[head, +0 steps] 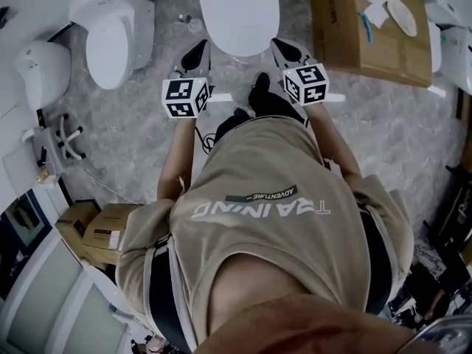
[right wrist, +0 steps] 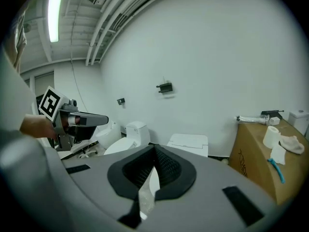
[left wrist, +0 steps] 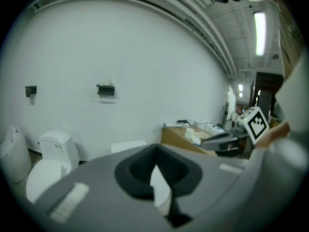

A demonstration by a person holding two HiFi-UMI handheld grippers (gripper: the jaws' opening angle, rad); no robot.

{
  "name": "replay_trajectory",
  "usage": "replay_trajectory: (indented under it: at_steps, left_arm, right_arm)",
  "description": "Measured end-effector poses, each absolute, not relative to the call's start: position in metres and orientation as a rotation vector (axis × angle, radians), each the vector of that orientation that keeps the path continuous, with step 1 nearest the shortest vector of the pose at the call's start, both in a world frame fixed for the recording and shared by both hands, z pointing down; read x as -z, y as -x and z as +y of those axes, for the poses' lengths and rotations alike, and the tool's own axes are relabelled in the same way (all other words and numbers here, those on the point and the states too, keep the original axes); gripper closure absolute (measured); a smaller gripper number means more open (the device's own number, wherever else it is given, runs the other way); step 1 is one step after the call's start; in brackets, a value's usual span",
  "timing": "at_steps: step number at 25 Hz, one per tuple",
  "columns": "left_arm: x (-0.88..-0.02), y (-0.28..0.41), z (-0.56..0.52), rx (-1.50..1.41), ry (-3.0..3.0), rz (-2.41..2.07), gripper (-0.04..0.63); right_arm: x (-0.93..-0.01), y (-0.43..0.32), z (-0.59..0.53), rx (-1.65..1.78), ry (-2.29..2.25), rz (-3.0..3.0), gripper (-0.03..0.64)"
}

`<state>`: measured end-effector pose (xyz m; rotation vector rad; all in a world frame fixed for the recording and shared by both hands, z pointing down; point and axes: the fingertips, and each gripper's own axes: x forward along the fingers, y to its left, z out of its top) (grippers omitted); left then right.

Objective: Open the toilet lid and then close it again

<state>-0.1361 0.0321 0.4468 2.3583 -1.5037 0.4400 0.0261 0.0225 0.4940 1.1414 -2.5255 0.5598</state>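
Note:
In the head view the white toilet stands straight ahead with its lid down. My left gripper hovers at the lid's near left edge and my right gripper at its near right edge, both just short of the rim. In the left gripper view the jaws meet with nothing held, and a white sliver of lid shows below them. The right gripper also has its pads pressed together and empty, with the cistern beyond.
A second white toilet stands to the left, with another white fixture further left. A brown cardboard box with paper rolls and a blue brush sits at the right. More boxes lie near my left side.

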Motion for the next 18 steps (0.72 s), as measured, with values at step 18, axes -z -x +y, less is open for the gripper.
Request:
replay_trajectory:
  at_steps: [18]
  left_arm:
    - [-0.502, 0.125, -0.059, -0.647, -2.31, -1.418, 0.592]
  right_arm:
    - [-0.548, -0.027, -0.073, -0.663, -1.086, -2.465, 0.606]
